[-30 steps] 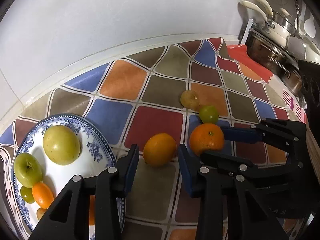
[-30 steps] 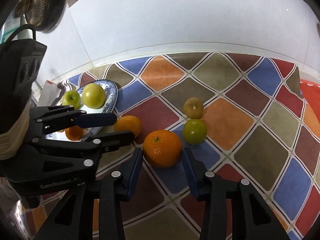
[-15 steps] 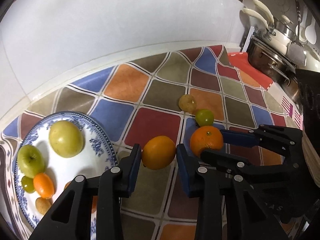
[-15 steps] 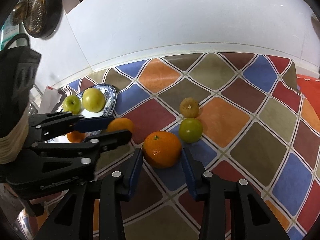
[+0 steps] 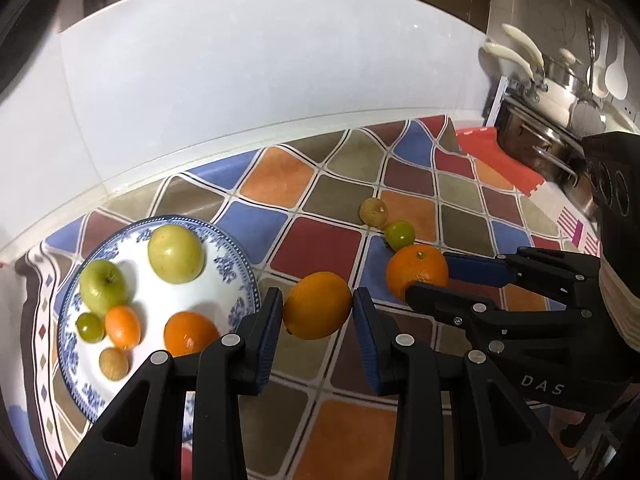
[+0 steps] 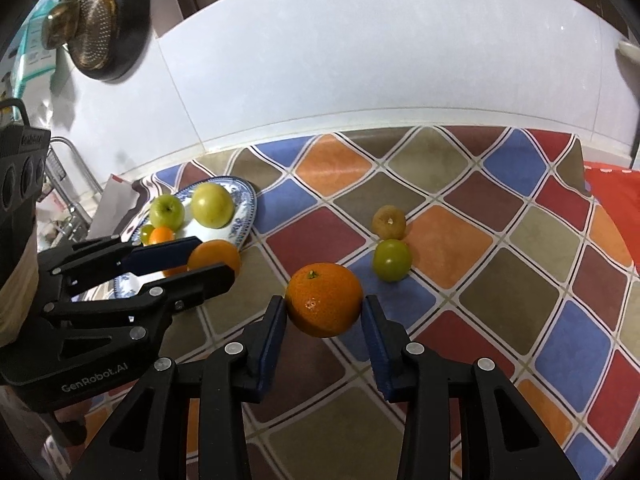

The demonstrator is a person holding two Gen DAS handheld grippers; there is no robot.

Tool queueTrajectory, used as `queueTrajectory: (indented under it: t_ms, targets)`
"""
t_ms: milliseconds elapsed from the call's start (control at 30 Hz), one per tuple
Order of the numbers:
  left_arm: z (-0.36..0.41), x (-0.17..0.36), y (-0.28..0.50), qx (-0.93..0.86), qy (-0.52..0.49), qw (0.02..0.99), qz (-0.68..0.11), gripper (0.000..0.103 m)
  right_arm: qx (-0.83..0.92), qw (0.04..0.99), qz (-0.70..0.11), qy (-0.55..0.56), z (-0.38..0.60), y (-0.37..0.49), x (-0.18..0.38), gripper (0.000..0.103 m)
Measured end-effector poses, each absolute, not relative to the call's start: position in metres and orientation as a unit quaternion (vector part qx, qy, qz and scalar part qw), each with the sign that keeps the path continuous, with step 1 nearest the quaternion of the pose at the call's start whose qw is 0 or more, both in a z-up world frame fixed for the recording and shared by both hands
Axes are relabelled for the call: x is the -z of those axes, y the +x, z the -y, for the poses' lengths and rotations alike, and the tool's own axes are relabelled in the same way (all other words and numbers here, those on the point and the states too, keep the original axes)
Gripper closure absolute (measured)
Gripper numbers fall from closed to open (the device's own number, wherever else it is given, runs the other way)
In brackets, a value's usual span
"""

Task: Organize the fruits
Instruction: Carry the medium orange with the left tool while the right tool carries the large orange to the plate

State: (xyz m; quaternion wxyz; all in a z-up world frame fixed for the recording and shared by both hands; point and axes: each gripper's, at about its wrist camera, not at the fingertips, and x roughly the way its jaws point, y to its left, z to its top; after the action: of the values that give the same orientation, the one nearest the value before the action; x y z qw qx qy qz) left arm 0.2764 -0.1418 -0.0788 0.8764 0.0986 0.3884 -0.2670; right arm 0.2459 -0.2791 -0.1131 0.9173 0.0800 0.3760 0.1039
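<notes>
Smooth orange clamped between pads of left gripper, just right of blue-patterned plate. Stemmed orange pinched in right gripper, near green fruit and brownish fruit on checkered cloth. Apples on plate.

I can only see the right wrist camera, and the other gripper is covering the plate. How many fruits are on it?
Observer: Six on the blue-patterned plate, counted in the left wrist view.
Child: Is one hidden from me?
Observer: Yes, a small tan fruit near the plate's front edge.
Child: Is that gripper really holding something?
Observer: The left gripper has a pad against each side of a smooth orange.
</notes>
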Motion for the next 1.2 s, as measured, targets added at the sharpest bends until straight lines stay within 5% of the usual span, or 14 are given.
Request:
queueTrajectory:
  t_ms: [1200]
  targets:
    - [0.024,0.020,0.213,0.159,0.051,0.934,-0.316,0.067,-0.183,0.935,-0.302,0.039,0.183,0.210,0.045,0.063]
